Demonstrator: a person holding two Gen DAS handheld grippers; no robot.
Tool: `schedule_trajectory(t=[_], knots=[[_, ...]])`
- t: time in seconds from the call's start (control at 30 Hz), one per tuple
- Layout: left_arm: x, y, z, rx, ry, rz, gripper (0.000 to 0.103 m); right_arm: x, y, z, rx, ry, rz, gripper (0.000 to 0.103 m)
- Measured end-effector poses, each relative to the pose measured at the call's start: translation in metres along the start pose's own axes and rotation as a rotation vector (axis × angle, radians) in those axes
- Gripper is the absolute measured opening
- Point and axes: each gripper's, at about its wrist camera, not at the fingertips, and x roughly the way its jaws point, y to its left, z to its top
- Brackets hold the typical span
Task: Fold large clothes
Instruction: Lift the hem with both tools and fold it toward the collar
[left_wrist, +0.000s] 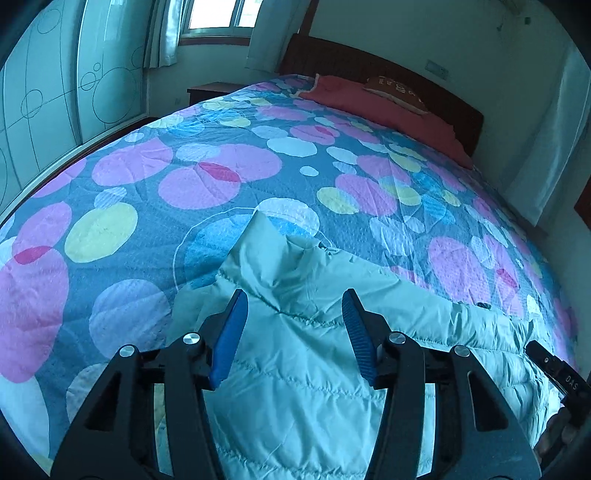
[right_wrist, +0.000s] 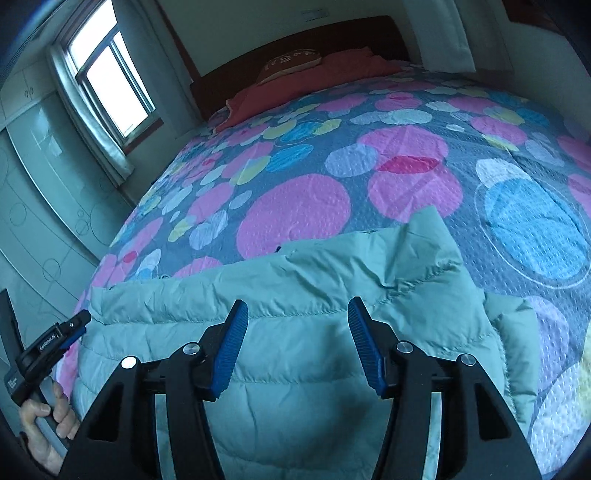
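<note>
One pale green quilted jacket lies on the bed near its foot edge, on a circle-patterned bedspread. Two grippers hover above it: the left gripper and the right gripper, each with jaws partly open, holding nothing. One pillow rests by the headboard.
</note>
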Motion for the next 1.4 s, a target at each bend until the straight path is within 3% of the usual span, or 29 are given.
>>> schedule_trajectory(t=[0.17,0.3,0.4,0.5,0.57,0.63,0.7,0.87,1.0,1.13,1.4], knots=[[0.034,-0.014,-0.001,0.075,0.044,0.063,0.053,0.032,0.017,0.008,-0.086,0.028,-0.057,0.056],[0.062,-0.016,-0.009,0.091,0.106,0.073,0.054,0.064,0.011,-0.001,-0.086,0.106,-0.083,0.057],[0.063,-0.022,-0.006,0.118,0.113,0.099,0.054,0.065,0.011,0.000,-0.083,0.110,-0.088,0.056],[0.046,-0.017,0.000,0.088,0.078,0.035,0.054,0.050,0.004,0.008,-0.072,0.084,-0.077,0.056],[0.042,-0.013,0.004,0.071,0.057,0.032,0.054,0.041,-0.006,0.014,-0.054,0.052,-0.106,0.056],[0.055,-0.008,0.005,0.058,0.094,0.043,0.054,0.042,-0.022,0.016,-0.035,0.046,-0.175,0.056],[0.073,-0.003,0.002,0.037,0.164,0.016,0.054,0.053,-0.040,0.013,0.010,0.088,-0.158,0.056],[0.072,-0.004,0.002,0.028,0.144,0.008,0.055,0.041,-0.042,0.013,0.010,0.069,-0.190,0.056],[0.081,-0.017,-0.001,0.097,0.142,0.036,0.058,0.050,-0.048,0.005,0.014,0.067,-0.195,0.057],[0.068,-0.012,0.000,0.078,0.153,0.024,0.058,0.036,-0.048,0.005,0.030,0.053,-0.191,0.057],[-0.014,0.042,-0.014,-0.118,0.092,-0.018,0.064,-0.040,-0.074,-0.023,0.120,-0.007,-0.164,0.057]])
